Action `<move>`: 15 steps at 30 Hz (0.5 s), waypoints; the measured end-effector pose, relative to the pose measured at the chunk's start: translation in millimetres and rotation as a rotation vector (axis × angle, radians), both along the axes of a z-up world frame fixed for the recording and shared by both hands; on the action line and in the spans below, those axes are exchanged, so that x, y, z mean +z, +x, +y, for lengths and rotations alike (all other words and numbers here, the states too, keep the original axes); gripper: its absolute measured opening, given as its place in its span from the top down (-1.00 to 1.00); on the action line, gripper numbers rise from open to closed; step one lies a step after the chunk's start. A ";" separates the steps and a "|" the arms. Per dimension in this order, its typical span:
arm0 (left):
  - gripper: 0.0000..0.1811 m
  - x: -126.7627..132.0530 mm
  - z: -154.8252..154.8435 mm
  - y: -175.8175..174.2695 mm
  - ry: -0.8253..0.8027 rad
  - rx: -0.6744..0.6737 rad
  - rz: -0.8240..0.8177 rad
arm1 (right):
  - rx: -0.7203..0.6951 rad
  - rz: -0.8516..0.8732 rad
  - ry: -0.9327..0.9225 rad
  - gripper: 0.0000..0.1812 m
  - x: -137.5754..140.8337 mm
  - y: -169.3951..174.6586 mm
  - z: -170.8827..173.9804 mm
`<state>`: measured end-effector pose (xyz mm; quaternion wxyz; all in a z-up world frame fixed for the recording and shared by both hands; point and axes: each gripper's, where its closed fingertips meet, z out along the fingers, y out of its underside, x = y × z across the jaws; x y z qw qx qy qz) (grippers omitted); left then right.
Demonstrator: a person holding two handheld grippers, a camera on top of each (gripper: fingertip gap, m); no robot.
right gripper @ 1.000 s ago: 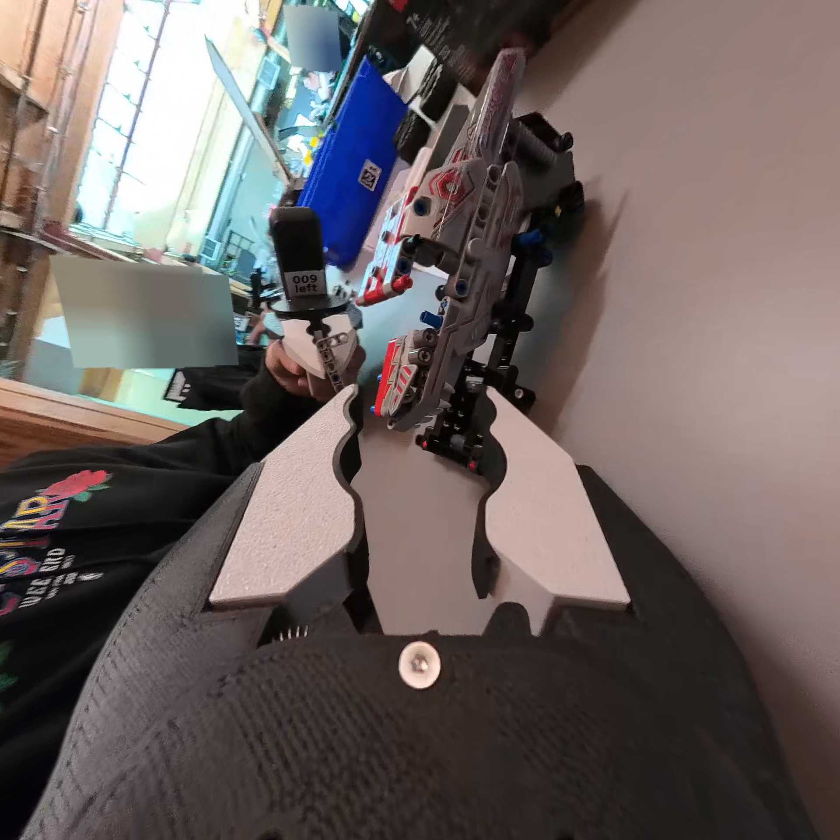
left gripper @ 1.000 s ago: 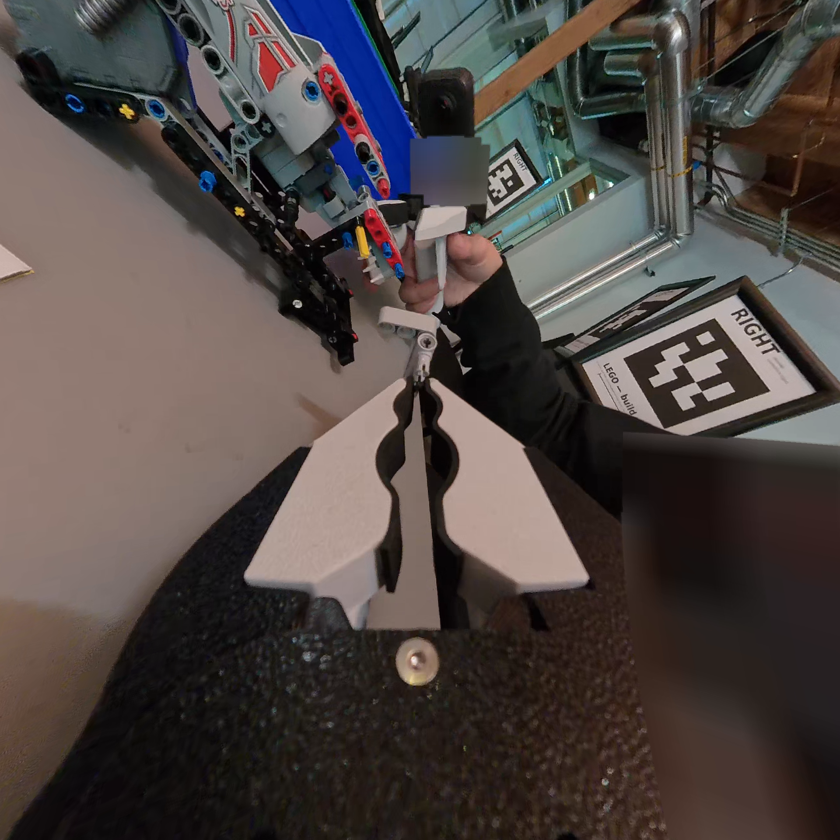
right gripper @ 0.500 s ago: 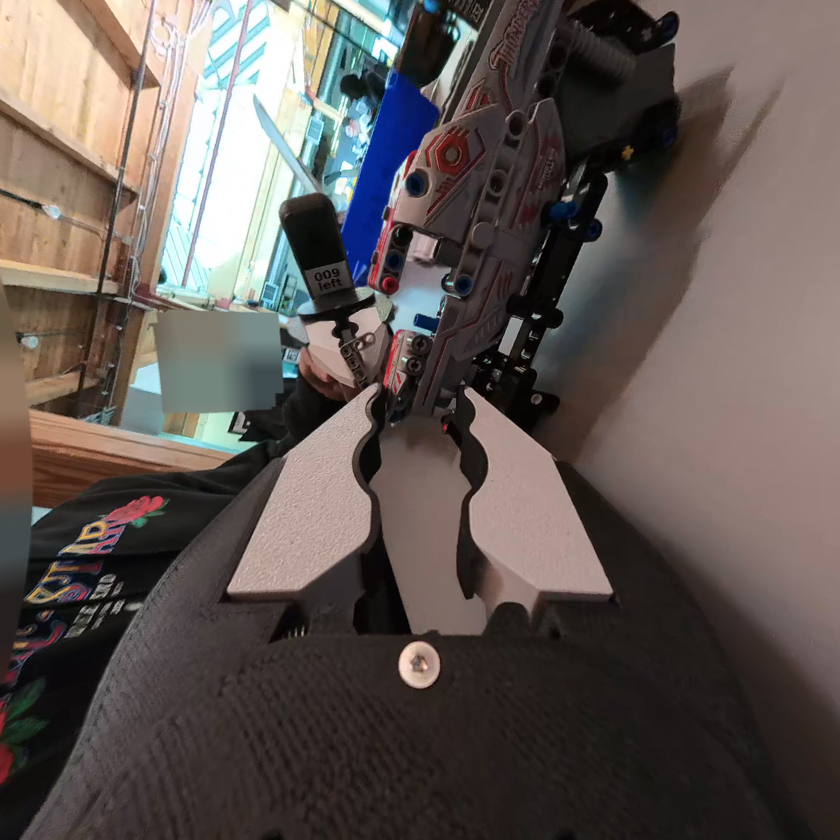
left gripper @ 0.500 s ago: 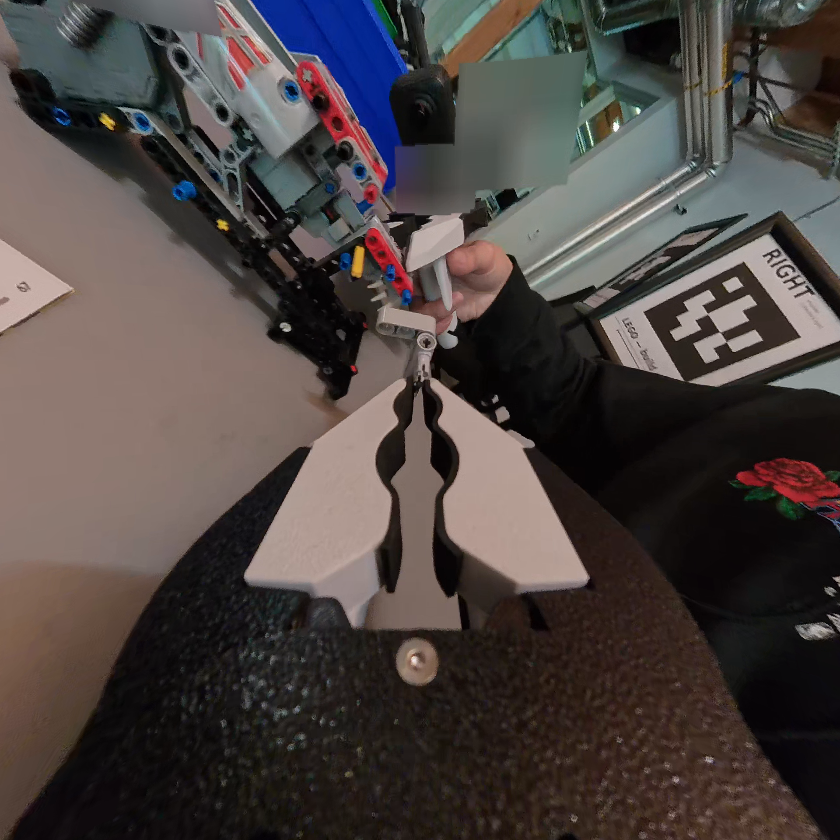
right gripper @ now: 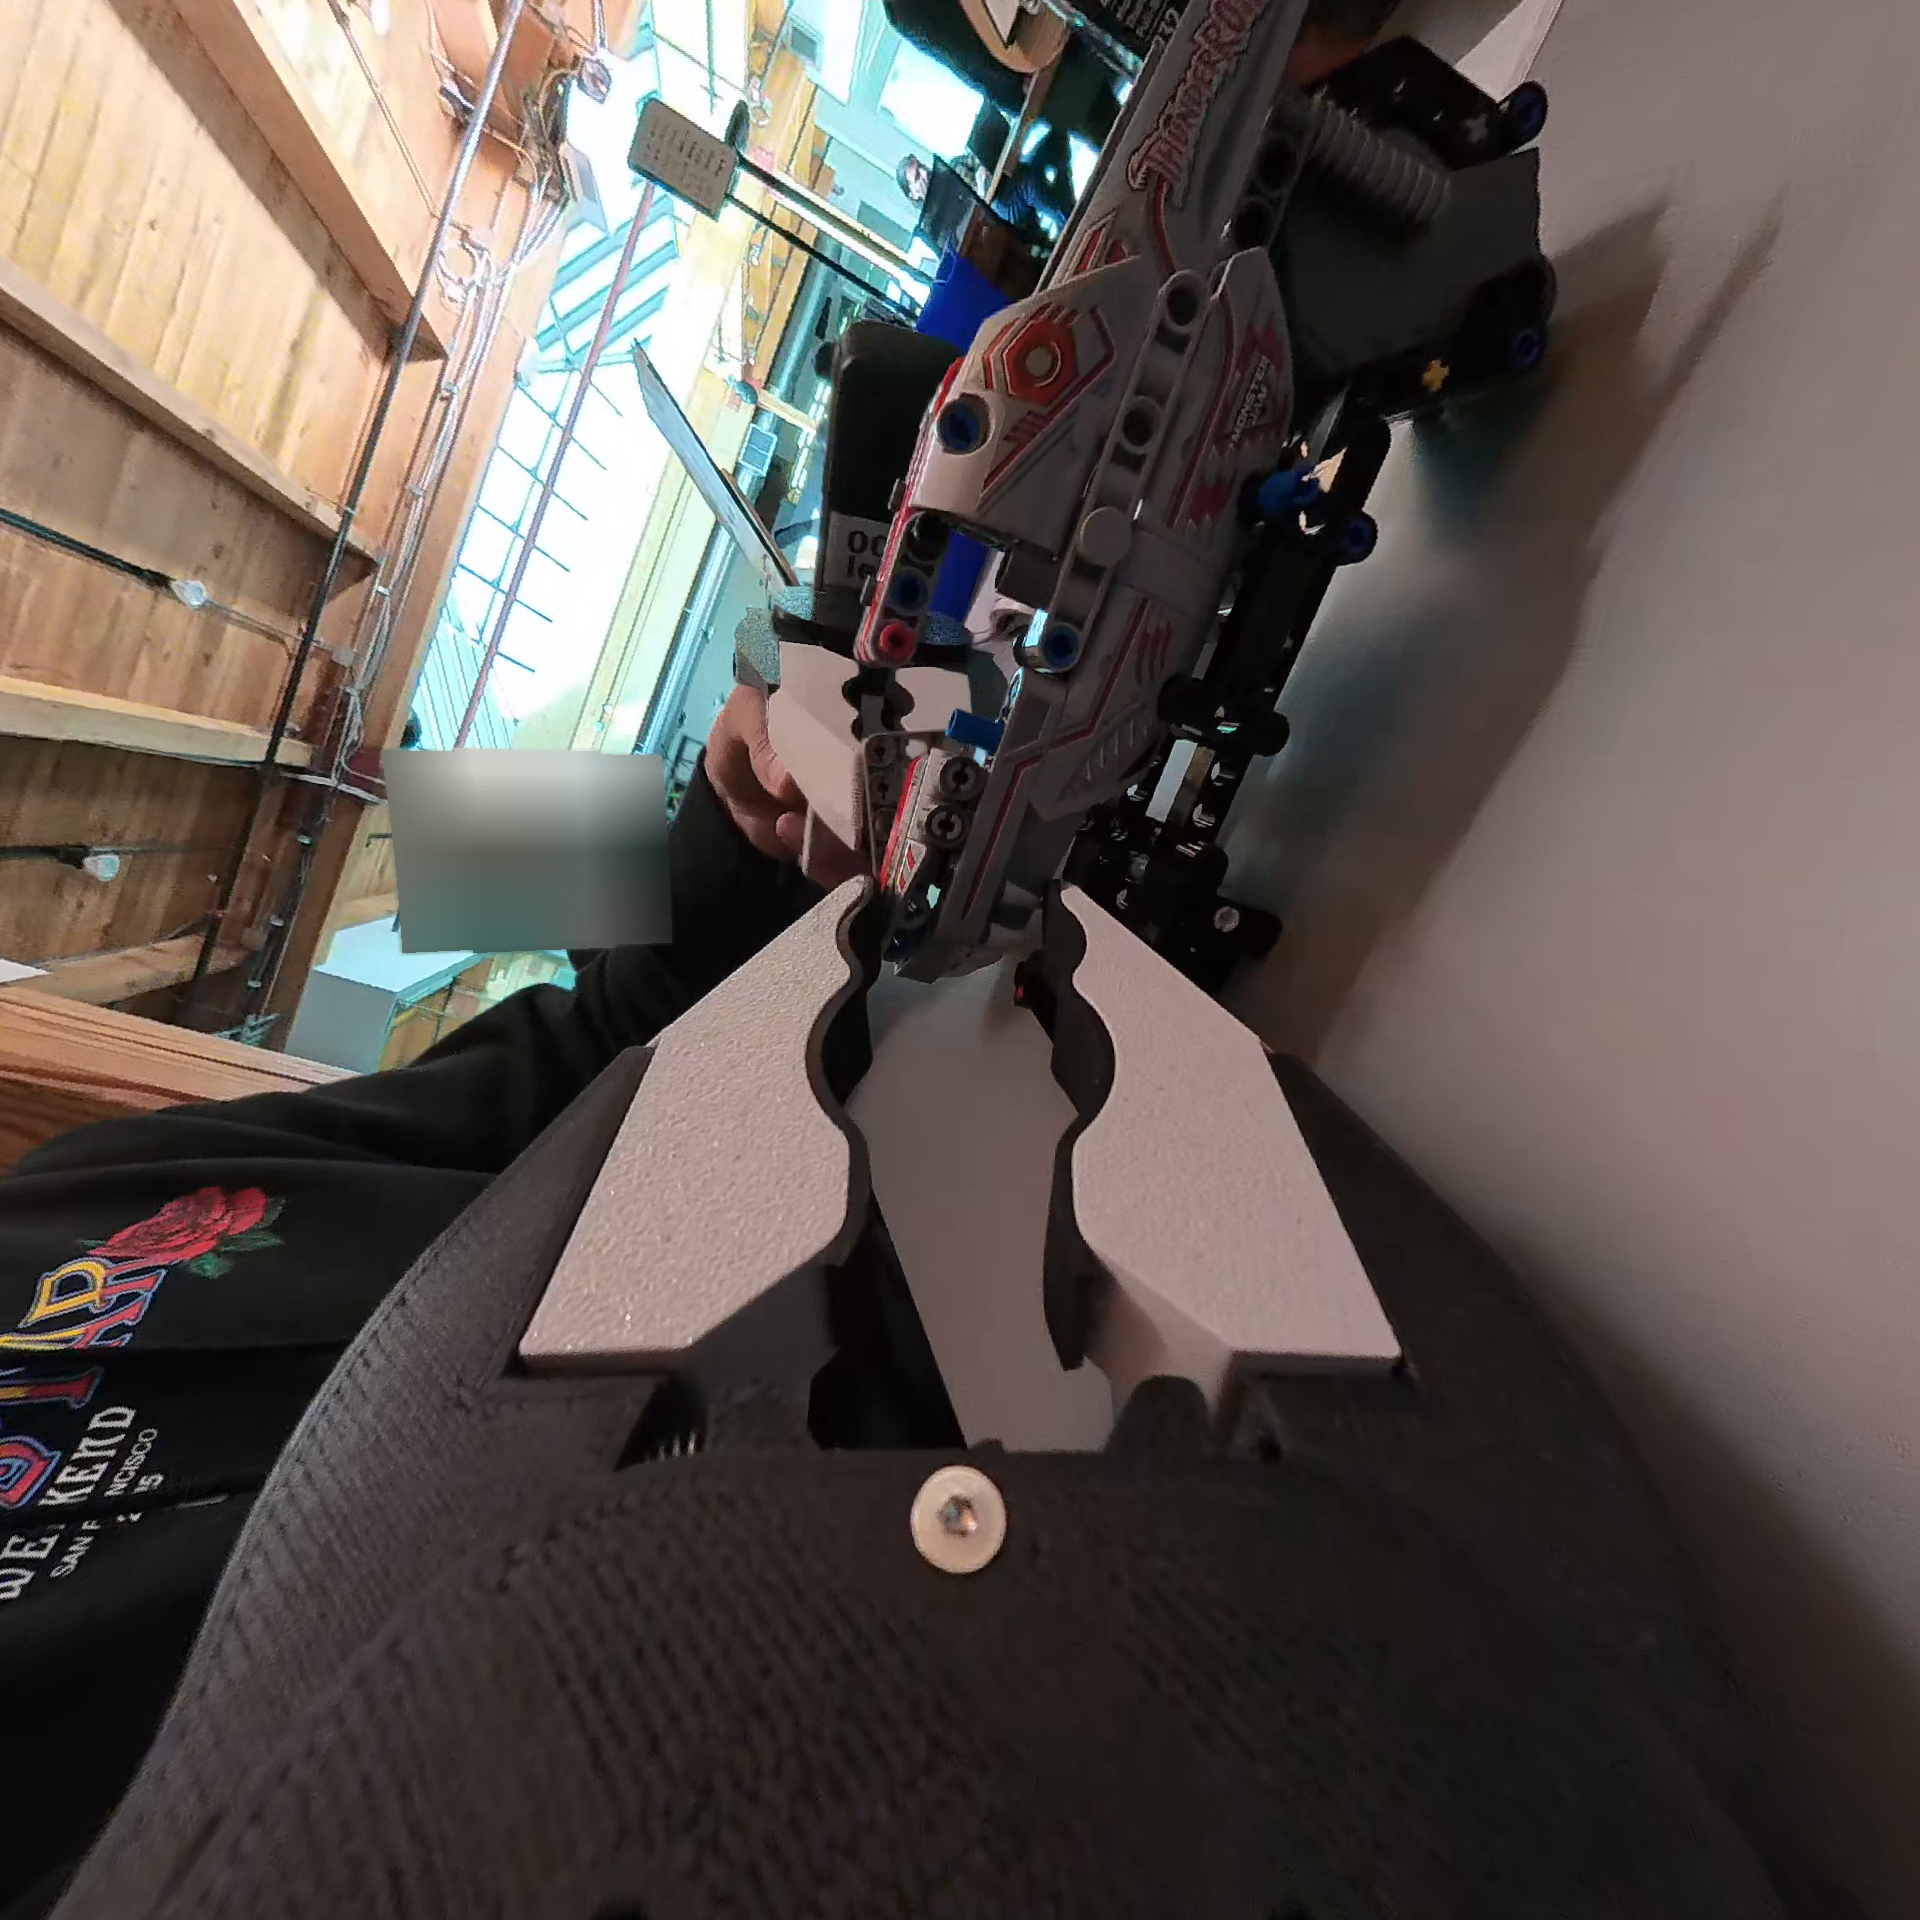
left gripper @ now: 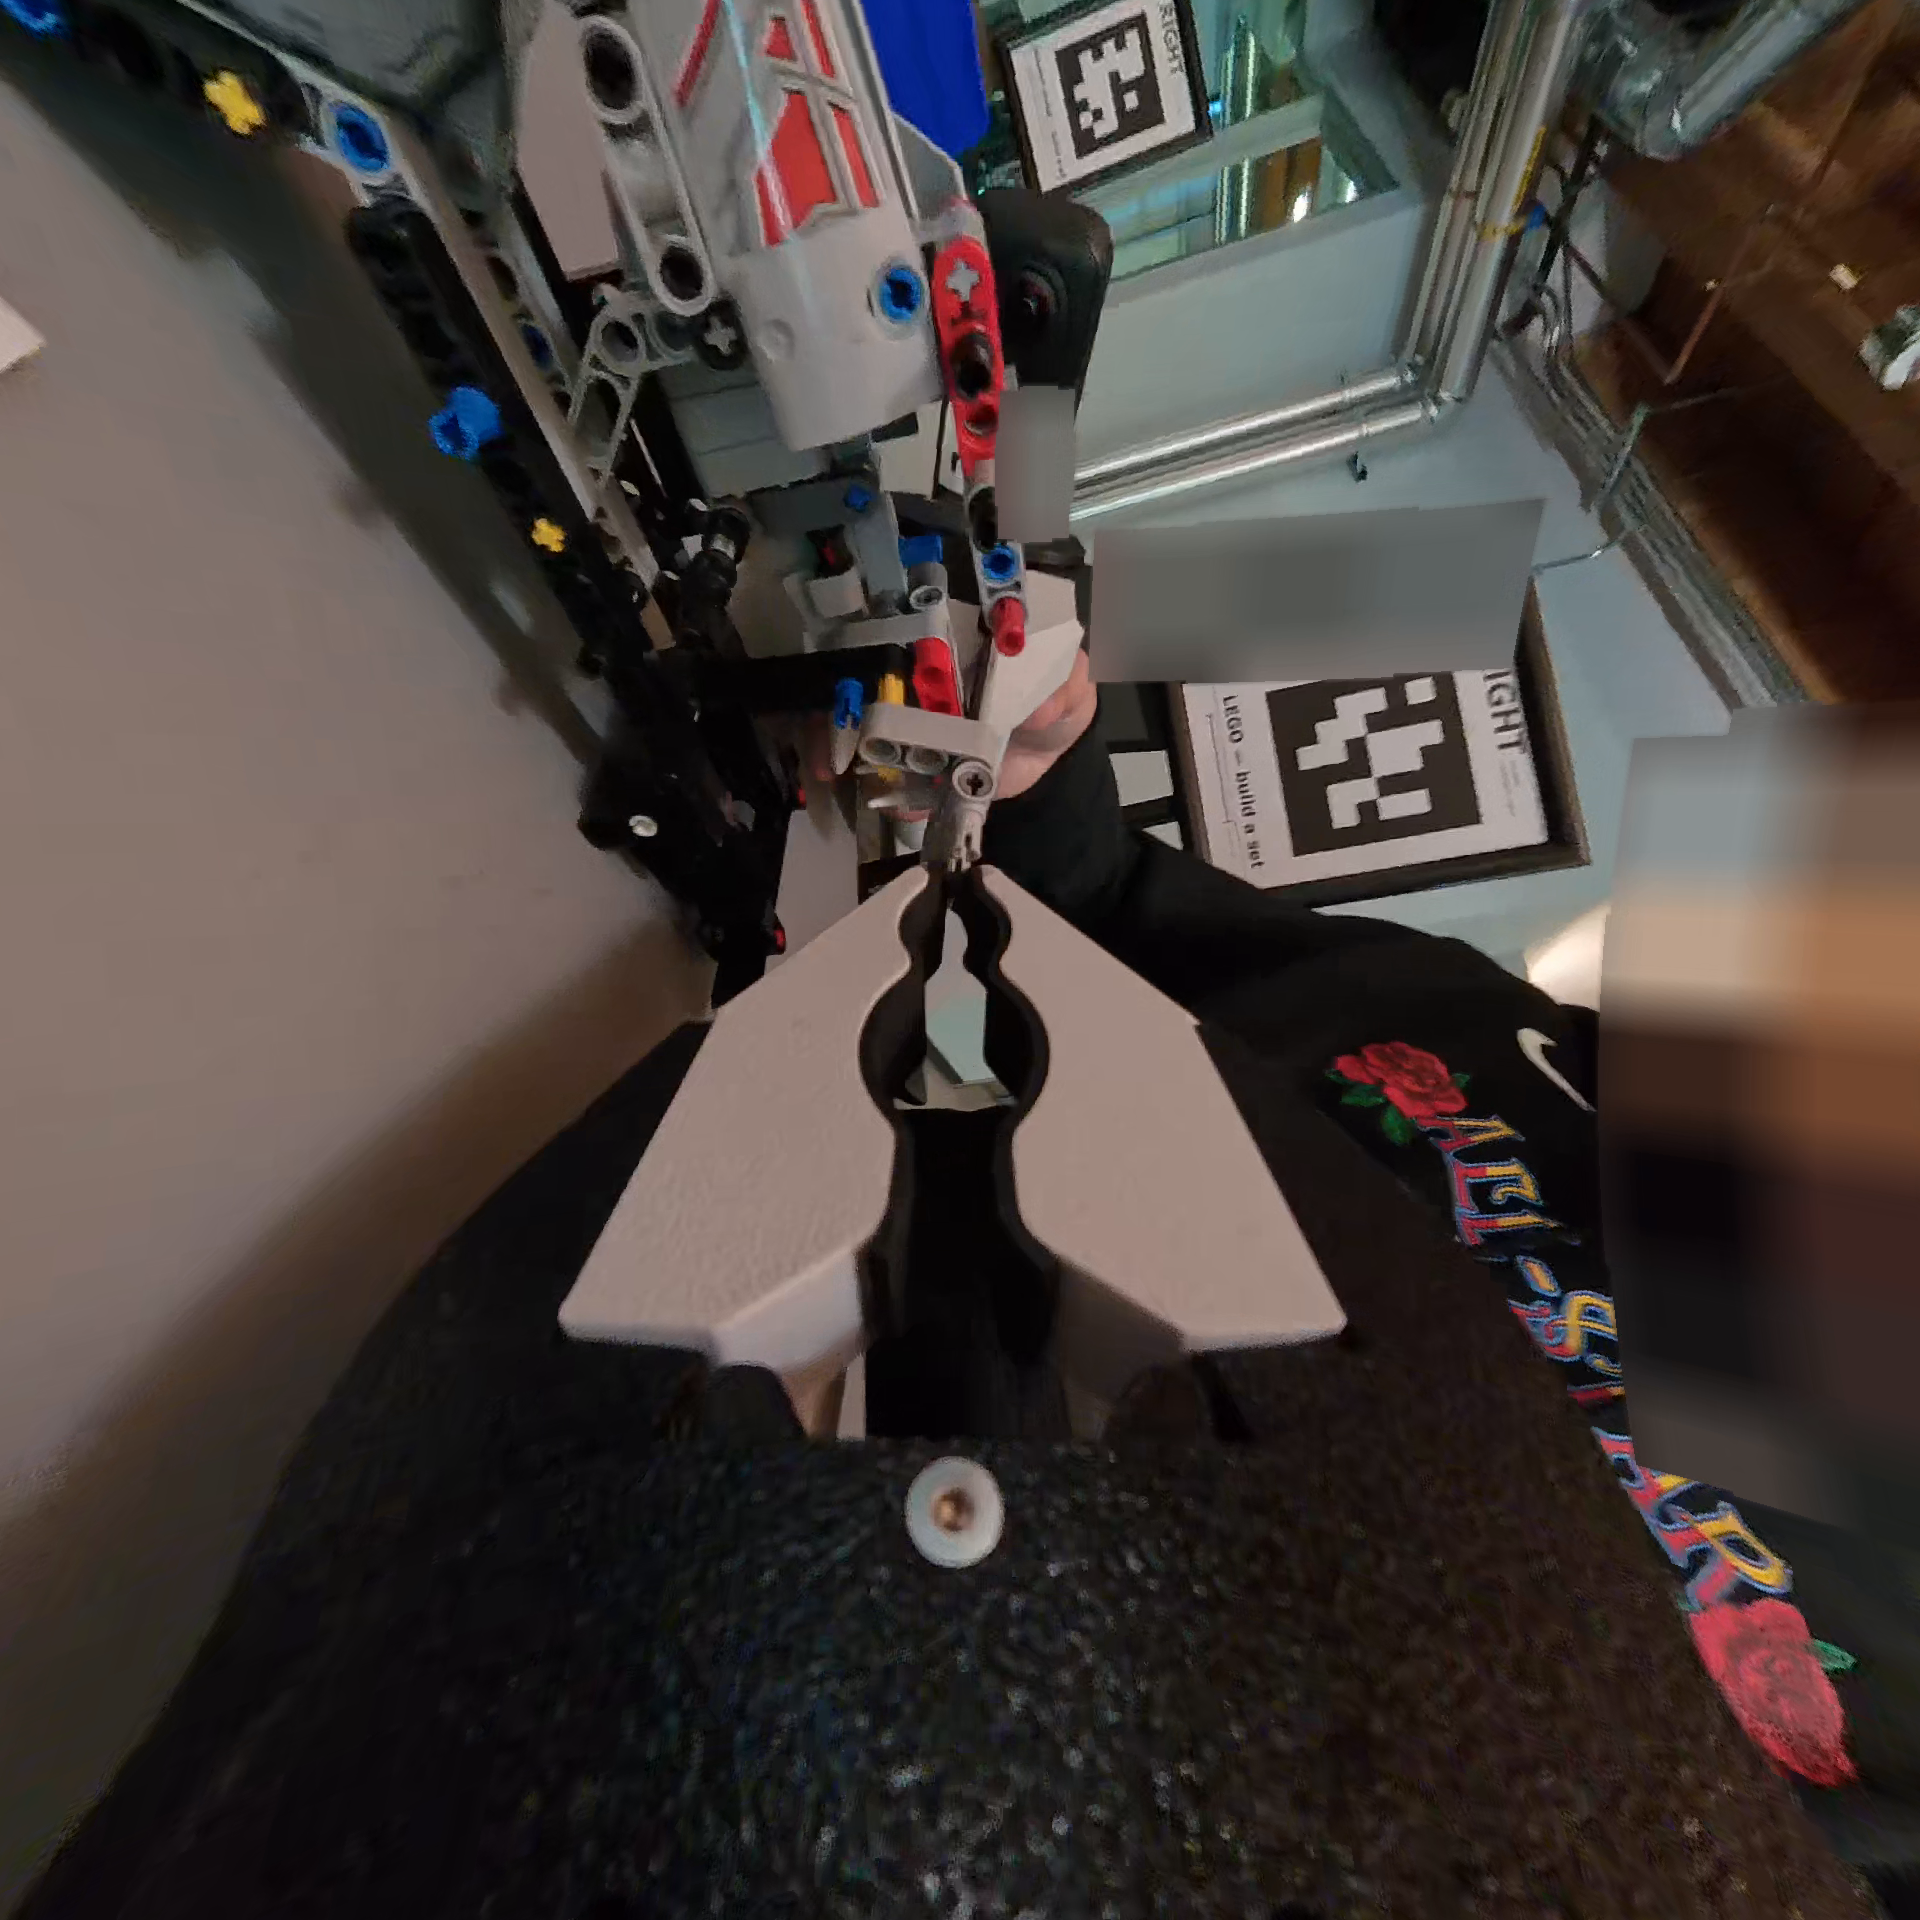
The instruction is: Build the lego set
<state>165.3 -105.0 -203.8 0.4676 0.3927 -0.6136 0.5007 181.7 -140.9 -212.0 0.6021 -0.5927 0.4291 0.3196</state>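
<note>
The lego model (left gripper: 790, 260), a grey and red truck body on a black frame, stands on the table; it also shows in the right wrist view (right gripper: 1091, 499). My left gripper (left gripper: 951, 878) is shut on a small grey pin piece (left gripper: 961, 821) that carries a short light-grey beam (left gripper: 925, 743). The beam is right at the model's front end, by its red and yellow parts. My right gripper (right gripper: 961, 904) is closed around the model's front tip, one finger on each side. The left gripper's white fingers (right gripper: 821, 769) show behind the model.
The grey table (left gripper: 208, 831) runs along the left, and along the right in the right wrist view (right gripper: 1662, 831). A framed marker sign (left gripper: 1371, 769) stands behind the model. A paper corner (left gripper: 12, 332) lies at the far left. A person's black sleeve (left gripper: 1195, 935) is close by.
My right jaws narrowed from wide open and moved up onto the model's front tip. My left gripper carried the grey piece closer until it reached the model's front end.
</note>
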 end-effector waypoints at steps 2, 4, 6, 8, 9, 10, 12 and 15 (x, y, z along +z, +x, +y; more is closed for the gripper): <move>0.99 1.0 1.4 0.0 -0.004 0.003 0.044 | 0.002 -0.003 0.009 0.67 -0.1 -1.8 2.0; 0.99 0.9 1.3 -3.5 0.009 -0.014 0.058 | 0.004 -0.001 0.010 0.68 0.1 -2.4 3.5; 0.99 3.1 3.0 -6.2 0.025 -0.027 0.059 | 0.001 -0.013 0.001 0.68 0.1 -3.5 5.1; 0.99 4.3 7.1 -10.7 0.059 -0.039 0.032 | -0.003 -0.026 -0.008 0.68 0.1 -4.4 6.2; 0.99 3.8 9.6 -13.4 0.082 -0.044 0.015 | -0.007 -0.028 -0.005 0.68 0.1 -4.2 6.4; 0.99 3.8 11.7 -16.2 0.100 -0.048 0.002 | -0.011 -0.020 0.004 0.68 0.2 -4.1 6.8; 0.99 6.2 11.7 -21.5 0.097 -0.055 0.016 | -0.009 -0.019 0.004 0.67 0.2 -4.7 7.6; 0.99 4.9 7.3 -22.3 0.090 -0.061 0.064 | 0.007 -0.030 -0.003 0.67 0.1 -7.2 11.0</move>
